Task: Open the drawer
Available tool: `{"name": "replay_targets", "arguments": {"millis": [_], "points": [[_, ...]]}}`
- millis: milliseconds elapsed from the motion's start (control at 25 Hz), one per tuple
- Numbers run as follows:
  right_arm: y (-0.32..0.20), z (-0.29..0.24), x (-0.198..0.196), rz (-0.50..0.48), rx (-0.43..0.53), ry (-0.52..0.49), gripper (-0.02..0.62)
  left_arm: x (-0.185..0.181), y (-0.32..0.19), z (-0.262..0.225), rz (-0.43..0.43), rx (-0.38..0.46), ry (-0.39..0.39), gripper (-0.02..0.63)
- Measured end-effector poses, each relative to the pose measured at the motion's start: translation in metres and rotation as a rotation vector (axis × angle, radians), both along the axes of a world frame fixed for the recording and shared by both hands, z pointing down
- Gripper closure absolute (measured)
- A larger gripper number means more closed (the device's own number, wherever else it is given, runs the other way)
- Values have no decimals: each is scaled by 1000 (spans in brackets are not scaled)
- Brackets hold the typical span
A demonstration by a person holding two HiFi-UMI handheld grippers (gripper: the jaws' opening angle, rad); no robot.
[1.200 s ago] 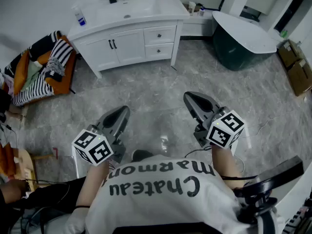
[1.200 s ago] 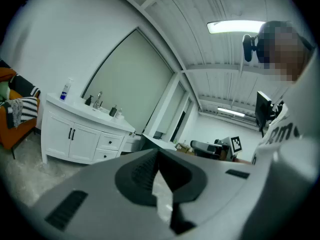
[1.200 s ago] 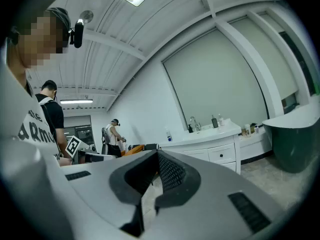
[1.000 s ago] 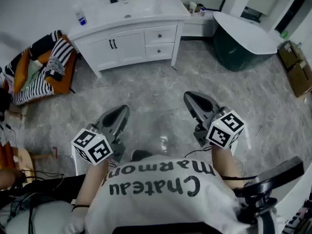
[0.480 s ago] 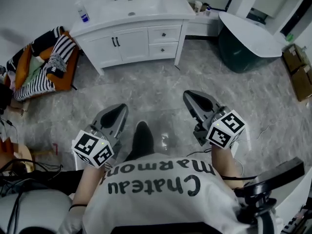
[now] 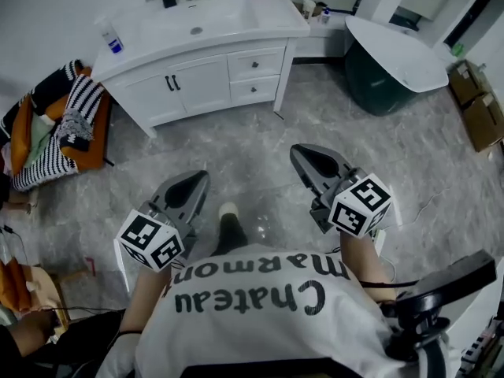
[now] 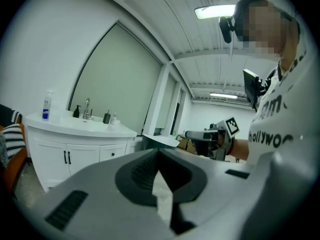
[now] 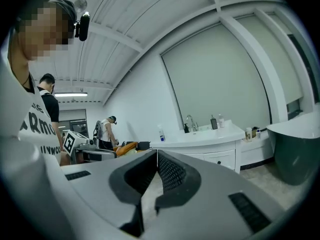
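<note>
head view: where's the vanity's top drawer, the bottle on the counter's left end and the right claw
top drawer (image 6: 256,64), head view, middle of its front
bottle (image 6: 111,36), head view, on its body
right claw (image 6: 302,155), head view, at its closed tips

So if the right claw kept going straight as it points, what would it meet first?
Probably the white vanity cabinet, across open floor; nothing else shows in that line, though depth is hard to judge.
</note>
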State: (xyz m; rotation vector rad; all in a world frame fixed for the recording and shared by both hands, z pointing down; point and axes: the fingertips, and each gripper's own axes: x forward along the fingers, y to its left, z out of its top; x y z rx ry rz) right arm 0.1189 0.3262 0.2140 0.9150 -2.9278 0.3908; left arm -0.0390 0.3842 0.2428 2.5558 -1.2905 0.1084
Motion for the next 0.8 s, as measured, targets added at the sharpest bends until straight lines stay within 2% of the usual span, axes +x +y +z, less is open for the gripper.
{"name": "replay_targets", "arguments": {"millis": [240, 480, 680, 800], "points": [[-79, -17, -31, 48, 2, -10, 584, -34, -82, -19, 43, 13, 7, 598], [-144, -18, -65, 75, -15, -11, 584, -76, -149, -29, 39, -13, 78, 598], [-182, -20, -94, 86, -2, 9, 584, -101, -189, -21, 62, -27, 32, 598], [-196, -20, -108, 89, 11, 21, 584, -109, -203, -14, 82, -35, 31, 598]]}}
